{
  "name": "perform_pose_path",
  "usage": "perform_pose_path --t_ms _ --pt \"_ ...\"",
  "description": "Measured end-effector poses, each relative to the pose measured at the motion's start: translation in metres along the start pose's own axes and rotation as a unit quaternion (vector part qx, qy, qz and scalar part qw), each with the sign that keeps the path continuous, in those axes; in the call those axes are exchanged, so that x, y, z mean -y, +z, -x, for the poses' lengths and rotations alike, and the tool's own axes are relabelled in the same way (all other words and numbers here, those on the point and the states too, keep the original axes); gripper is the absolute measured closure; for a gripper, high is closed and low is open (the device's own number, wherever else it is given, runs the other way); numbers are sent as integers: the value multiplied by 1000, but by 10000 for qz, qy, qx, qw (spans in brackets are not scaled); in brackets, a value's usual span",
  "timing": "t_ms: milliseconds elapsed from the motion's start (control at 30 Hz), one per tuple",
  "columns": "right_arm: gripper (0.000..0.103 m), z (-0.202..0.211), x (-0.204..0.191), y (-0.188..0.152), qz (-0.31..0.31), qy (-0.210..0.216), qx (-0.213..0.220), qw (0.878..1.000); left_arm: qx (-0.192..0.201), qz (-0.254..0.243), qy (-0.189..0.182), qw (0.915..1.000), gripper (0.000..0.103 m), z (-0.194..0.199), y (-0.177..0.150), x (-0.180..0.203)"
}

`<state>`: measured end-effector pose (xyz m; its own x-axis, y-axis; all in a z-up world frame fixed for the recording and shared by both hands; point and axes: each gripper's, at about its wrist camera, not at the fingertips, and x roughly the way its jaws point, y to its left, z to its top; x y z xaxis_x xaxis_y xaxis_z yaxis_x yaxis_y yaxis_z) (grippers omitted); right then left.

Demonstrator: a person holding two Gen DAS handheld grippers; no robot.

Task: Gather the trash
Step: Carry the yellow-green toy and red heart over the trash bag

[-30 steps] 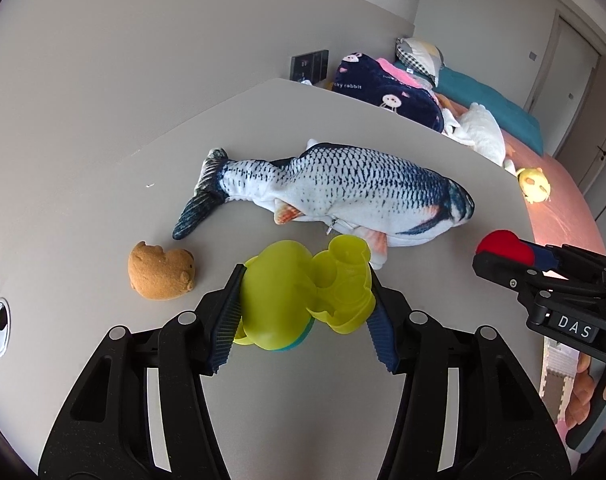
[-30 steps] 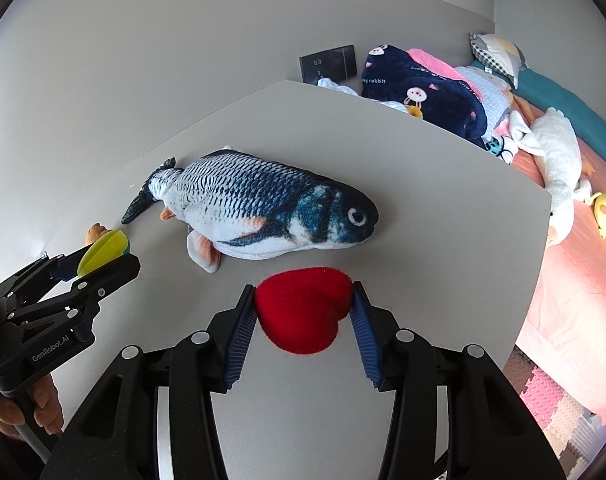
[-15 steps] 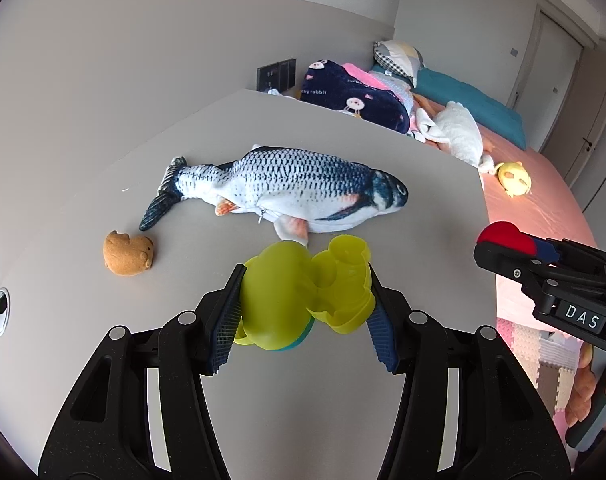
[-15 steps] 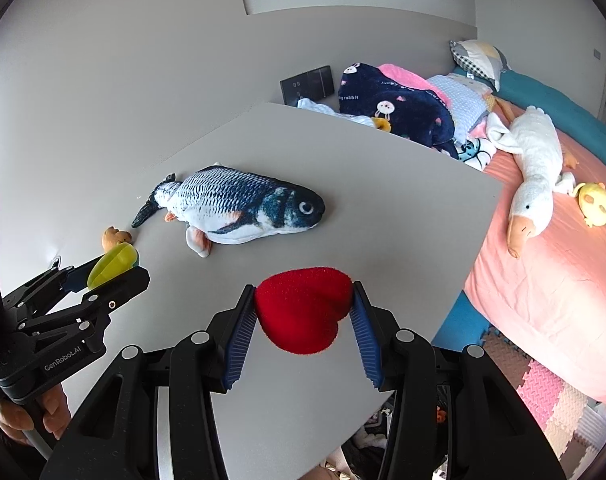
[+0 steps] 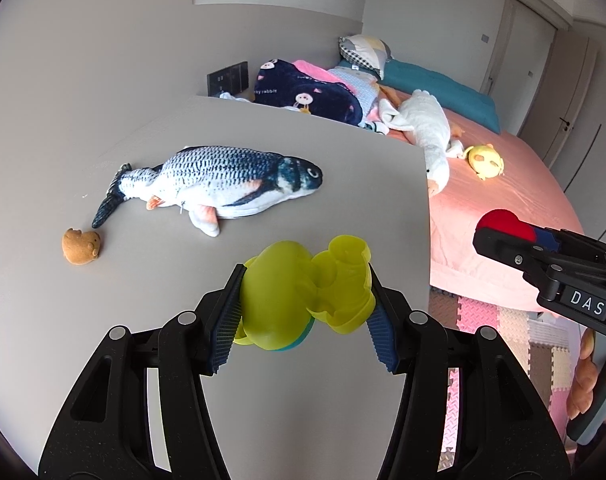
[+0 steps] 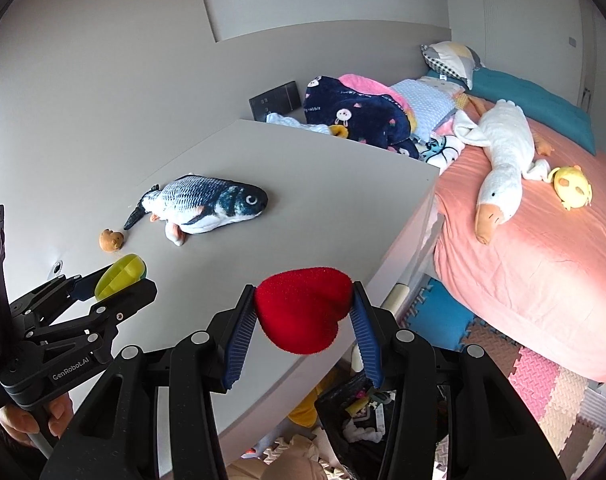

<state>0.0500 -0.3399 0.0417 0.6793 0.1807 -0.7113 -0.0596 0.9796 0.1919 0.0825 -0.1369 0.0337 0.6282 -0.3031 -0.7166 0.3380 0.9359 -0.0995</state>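
Note:
My left gripper [image 5: 305, 312] is shut on a yellow-green plastic toy [image 5: 303, 292], held above the grey table [image 5: 343, 168]. My right gripper [image 6: 303, 318] is shut on a red heart-shaped sponge [image 6: 303, 312], held over the table's near corner. Each gripper shows in the other's view: the right gripper [image 5: 503, 226] with the red heart at the right, the left gripper [image 6: 119, 278] with the yellow toy at the left. A plush fish [image 5: 223, 186] and a small brown bear toy [image 5: 81, 246] lie on the table farther back.
Right of the table stands a bed with a pink sheet [image 6: 543, 260], a white plush goose [image 6: 503, 148], a yellow plush [image 6: 571, 192] and piled blankets [image 6: 355, 116]. Below the table's corner sits a dark bin with clutter [image 6: 363, 408] on foam floor mats [image 6: 543, 376].
Both grippers have pulled back from the fish with their toys still held. The fish and bear look smaller and farther, and the table's edge, bed and floor have come into view.

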Motion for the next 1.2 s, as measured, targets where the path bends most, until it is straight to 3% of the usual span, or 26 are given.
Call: perform_pose_path --t_ms 1200 --pt "55 73 112 -39 -780 -635 363 9943 -274 -930 -829 9918 48 -12 -10 137"
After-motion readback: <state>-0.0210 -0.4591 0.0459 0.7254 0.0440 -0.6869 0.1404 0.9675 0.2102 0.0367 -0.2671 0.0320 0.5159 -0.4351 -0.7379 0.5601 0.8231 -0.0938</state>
